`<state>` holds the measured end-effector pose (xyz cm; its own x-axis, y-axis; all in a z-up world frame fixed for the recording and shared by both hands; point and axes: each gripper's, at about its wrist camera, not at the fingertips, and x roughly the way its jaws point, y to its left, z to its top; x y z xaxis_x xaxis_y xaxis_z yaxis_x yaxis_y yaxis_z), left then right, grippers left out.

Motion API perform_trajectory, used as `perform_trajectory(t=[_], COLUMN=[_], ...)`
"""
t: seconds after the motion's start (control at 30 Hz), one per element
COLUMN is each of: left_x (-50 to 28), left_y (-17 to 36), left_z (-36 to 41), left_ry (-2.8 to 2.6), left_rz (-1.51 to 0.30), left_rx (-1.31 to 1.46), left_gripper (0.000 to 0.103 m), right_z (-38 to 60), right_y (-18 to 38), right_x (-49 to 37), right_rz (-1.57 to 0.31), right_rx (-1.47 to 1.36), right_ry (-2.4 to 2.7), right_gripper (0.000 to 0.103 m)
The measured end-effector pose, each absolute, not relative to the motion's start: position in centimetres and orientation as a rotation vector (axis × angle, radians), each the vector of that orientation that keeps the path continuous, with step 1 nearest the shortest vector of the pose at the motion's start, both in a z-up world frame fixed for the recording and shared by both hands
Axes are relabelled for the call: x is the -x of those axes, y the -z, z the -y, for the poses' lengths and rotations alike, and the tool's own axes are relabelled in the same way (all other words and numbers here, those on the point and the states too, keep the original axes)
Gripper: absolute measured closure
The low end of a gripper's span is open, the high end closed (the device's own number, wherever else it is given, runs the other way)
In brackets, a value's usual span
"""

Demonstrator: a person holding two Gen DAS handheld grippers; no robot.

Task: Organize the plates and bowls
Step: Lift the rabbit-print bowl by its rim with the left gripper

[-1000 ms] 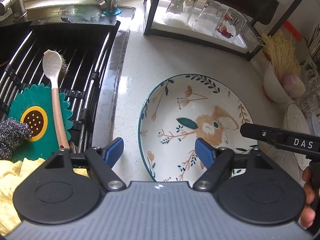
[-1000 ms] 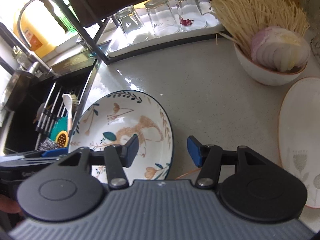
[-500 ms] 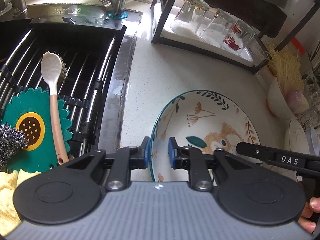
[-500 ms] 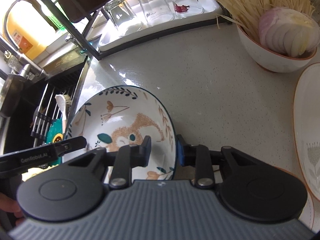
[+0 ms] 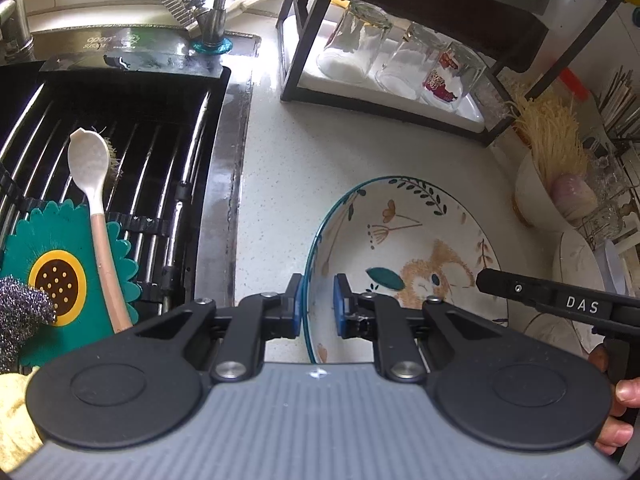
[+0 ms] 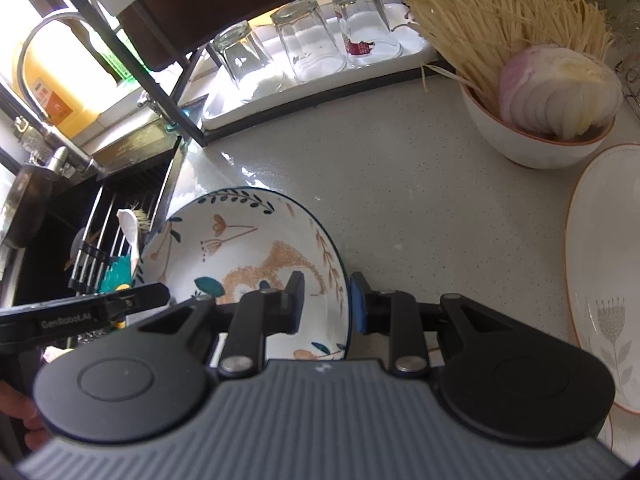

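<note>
A white bowl with a teal rim, leaf sprigs and a brown rabbit (image 5: 404, 248) sits on the speckled counter; it also shows in the right wrist view (image 6: 248, 248). My left gripper (image 5: 316, 306) is shut on the bowl's left rim. My right gripper (image 6: 326, 306) is shut on the bowl's right rim. A white plate with an orange rim and a grey flower (image 6: 604, 288) lies to the right on the counter.
A black sink rack (image 5: 132, 160) at left holds a white spoon (image 5: 94, 200), a green sunflower mat (image 5: 60, 276) and a steel scourer. A black shelf with three upturned glasses (image 6: 304, 52) stands behind. A white bowl of noodles and sliced onion (image 6: 548, 100) stands at right.
Both grippers went from open to shut on opposite rims of the rabbit bowl. The bowl now sits nearer and a little more to the right in the left wrist view.
</note>
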<state>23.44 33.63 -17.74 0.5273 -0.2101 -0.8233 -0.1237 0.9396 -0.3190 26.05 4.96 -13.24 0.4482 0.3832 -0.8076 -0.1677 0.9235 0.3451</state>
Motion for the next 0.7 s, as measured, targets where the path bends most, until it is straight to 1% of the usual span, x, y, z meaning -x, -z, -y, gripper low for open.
perform_trajectory(t=[0.17,0.3,0.6,0.7], left_x=[-23.7,-23.8,-23.5,-23.3], left_y=[16.7,16.1,15.0,14.5], left_z=[-33.4,-33.2,-32.8,-32.7], left_ry=[0.083,0.092,0.093,0.095], left_rz=[-0.993,-0.981,-0.968,-0.968], left_rx=[0.348,0.356,0.340,0.342], left_gripper=[0.085,0.085,0.088,0.088], right_z=[-4.2,-3.4,-2.3,-2.0], right_y=[12.5,12.1,11.4,10.8], right_x=[-25.6,-25.5,-25.3,-25.2], right_rz=[-1.035,-1.040,-1.014,-0.995], right_rx=[-0.245,-0.277,-0.301,-0.309], right_ry=[-0.343,-0.339,-0.365,-0.372], right_gripper=[0.075,0.080,0.085,0.085])
